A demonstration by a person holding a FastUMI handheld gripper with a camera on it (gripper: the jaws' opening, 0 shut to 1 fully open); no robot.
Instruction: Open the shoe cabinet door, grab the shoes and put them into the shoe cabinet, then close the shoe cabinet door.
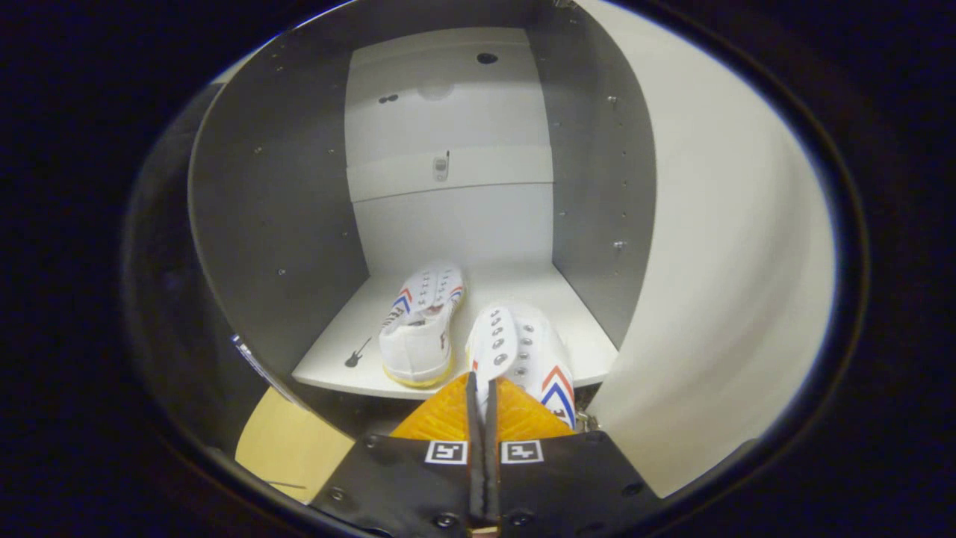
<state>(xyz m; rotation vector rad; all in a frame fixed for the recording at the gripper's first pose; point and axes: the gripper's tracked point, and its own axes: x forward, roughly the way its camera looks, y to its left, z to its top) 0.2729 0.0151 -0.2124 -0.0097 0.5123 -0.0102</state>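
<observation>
Inside the open shoe cabinet (299, 224), one shoe (422, 325) rests mid-shelf while the gripper (482, 396) clenches the second shoe (523, 351) at the shelf's front edge, hiding its heel.

Hardly any readable writing here; mostly marks and emblems.
The first shoe (420, 329), standing on the cabinet shelf (328, 359), carries a dark red letter on its side that looks like an F, too small to be sure of. Both it and the second shoe (523, 355) wear red and blue chevron stripes. A small black guitar sticker (357, 353) sits on the shelf beside them. Each of the fingers (447, 452) bears a square black-and-white coded marker (520, 451), no words.
</observation>
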